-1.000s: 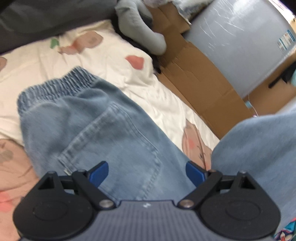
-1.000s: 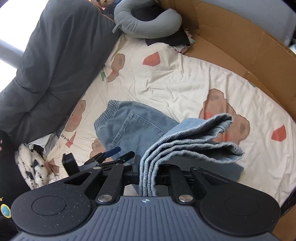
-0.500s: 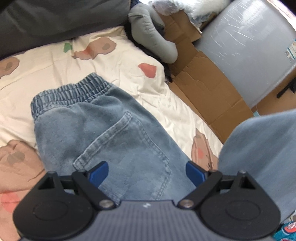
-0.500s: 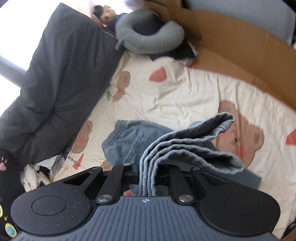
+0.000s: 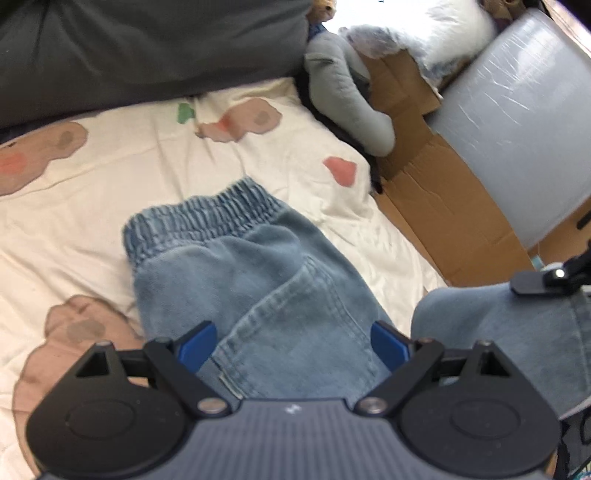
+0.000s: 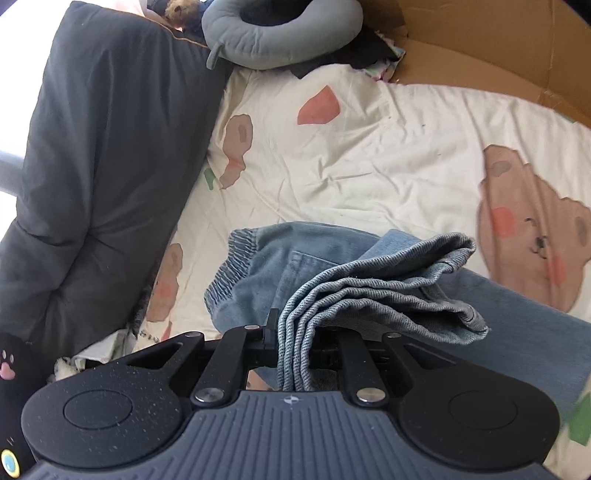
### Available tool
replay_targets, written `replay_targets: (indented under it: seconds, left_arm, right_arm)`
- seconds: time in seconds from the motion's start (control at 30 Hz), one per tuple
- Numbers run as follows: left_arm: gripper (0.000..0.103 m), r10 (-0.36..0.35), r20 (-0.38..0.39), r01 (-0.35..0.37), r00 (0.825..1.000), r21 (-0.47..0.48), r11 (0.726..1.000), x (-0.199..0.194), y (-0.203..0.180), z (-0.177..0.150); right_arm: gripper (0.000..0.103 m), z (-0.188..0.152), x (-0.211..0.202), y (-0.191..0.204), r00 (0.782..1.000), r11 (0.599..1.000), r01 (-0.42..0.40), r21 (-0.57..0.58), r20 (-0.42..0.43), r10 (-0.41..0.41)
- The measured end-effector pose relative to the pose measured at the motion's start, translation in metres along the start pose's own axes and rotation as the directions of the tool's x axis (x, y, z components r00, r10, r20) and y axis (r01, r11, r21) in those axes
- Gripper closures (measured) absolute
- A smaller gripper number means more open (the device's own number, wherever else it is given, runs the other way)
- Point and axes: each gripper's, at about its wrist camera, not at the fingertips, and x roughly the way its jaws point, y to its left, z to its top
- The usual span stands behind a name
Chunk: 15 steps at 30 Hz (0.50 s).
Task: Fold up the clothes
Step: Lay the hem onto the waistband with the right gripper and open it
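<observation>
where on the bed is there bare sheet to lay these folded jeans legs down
Bare sheet lies beyond the jeans waistband, bordered by the dark duvet, neck pillow and cardboard. Crowded nearer: jeans fill the space under both grippers.

Bed with cream bear-print sheet (image 6: 332,158), wrinkled. Blue jeans (image 5: 258,280) lie on it near centre, elastic waistband toward the far side. Dark grey cushion (image 6: 96,155) along the left edge. Grey U-shaped neck pillow (image 6: 280,37) at the far end. Brown cardboard (image 6: 480,55) borders the far-right edge.
</observation>
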Motion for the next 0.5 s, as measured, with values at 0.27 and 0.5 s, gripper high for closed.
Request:
replay_targets:
  seconds: [0.27, 0.5]
  left_arm:
    - [0.011, 0.143, 0.017, -0.143, 0.99, 0.026, 0.989, 0.001, -0.001, 0.006]
    - [0.011, 0.201, 0.038, -0.202, 0.979, 0.032, 0.979, -0.002, 0.004, 0.011]
  right_arm:
    - [0.086, 0.034, 0.077, 0.021, 0.992, 0.999, 0.038, -0.012, -0.122, -0.039]
    - [0.082, 0.041, 0.127, 0.051, 0.979, 0.998, 0.039, -0.058, -0.196, -0.05]
